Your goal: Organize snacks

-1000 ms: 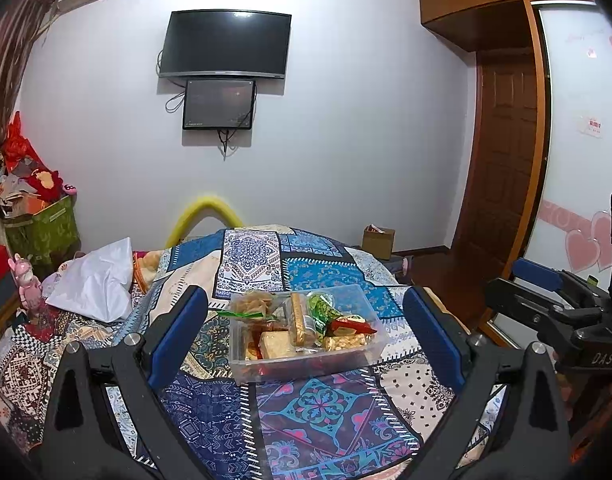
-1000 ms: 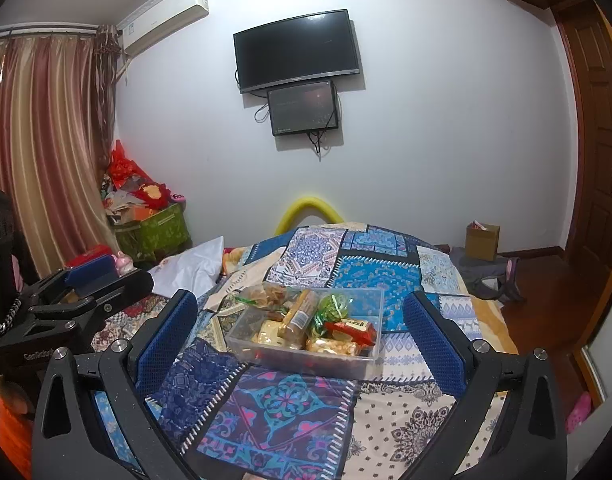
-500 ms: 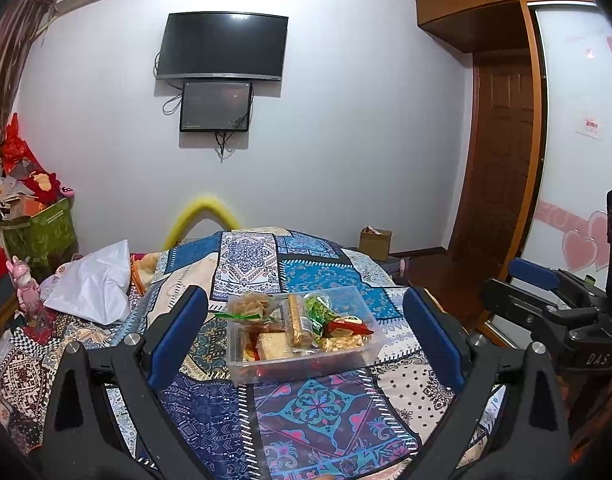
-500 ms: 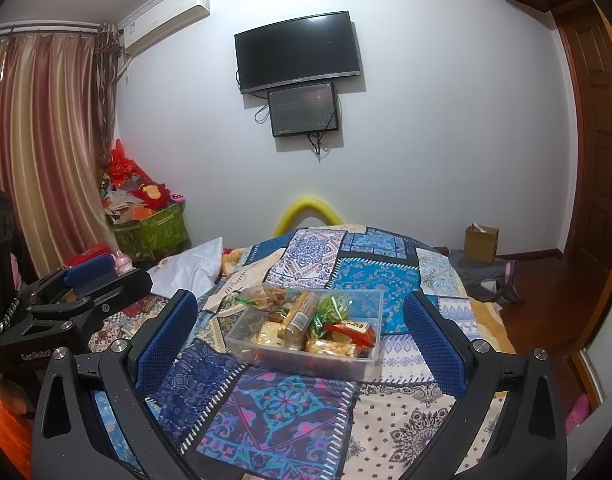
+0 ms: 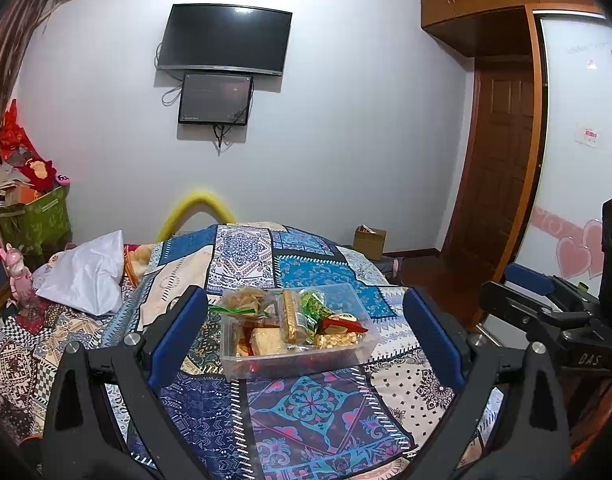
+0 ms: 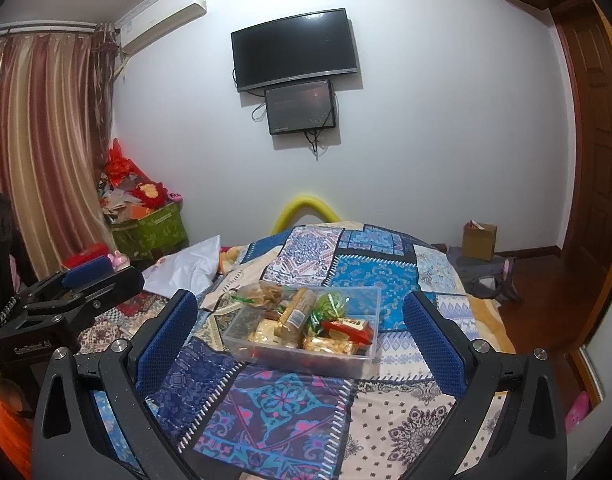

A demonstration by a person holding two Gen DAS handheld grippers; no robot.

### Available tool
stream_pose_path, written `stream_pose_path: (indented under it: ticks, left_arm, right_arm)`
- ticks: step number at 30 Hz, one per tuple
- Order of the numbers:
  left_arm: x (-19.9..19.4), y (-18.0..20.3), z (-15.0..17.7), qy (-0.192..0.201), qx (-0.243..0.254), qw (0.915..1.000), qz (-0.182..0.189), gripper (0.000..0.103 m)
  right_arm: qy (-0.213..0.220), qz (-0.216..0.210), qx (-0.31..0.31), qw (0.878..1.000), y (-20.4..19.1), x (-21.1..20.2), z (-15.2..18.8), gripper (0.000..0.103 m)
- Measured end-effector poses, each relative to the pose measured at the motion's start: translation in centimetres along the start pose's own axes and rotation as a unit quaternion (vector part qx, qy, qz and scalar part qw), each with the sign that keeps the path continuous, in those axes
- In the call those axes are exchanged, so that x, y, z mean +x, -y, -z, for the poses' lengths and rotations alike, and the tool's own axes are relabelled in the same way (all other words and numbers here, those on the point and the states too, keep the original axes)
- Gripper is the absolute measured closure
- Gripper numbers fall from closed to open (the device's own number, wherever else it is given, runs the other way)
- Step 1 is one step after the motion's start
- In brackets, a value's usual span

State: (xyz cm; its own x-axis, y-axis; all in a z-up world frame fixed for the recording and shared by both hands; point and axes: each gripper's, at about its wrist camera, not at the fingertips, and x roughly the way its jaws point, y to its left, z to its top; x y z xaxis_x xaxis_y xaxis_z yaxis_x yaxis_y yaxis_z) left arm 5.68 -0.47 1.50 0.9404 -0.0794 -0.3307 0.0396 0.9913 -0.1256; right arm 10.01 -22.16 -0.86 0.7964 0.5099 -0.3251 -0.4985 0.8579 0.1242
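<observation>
A clear plastic bin (image 5: 347,356) stands on the patchwork bedspread (image 5: 298,412), filled with several snack packs: a tall biscuit tube (image 5: 290,316), a green pack (image 5: 313,306), a red pack (image 5: 341,323). It also shows in the right wrist view (image 6: 337,362). My left gripper (image 5: 306,336) is open and empty, held back from the bin. My right gripper (image 6: 302,340) is open and empty, also short of the bin. Each gripper shows at the edge of the other's view: the right one (image 5: 545,312), the left one (image 6: 78,288).
A white pillow (image 5: 86,276) lies on the bed's left side. A green box of clutter (image 6: 150,228) stands by the curtain. A cardboard box (image 6: 478,241) sits on the floor by the wooden door (image 5: 493,200). A TV (image 5: 226,40) hangs on the far wall.
Both views have drifted only slightly. The bin and snacks have not moved, and both grippers stay open.
</observation>
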Motion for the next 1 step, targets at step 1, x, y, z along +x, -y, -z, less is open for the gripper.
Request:
stream_pose_path:
  ticks: [1]
  left_arm:
    - [0.06,-0.01,0.03,-0.001,0.0,1.0,0.0,0.004]
  right_arm:
    - [0.0,0.0,0.0,1.0,-0.01,0.0,0.01,0.0]
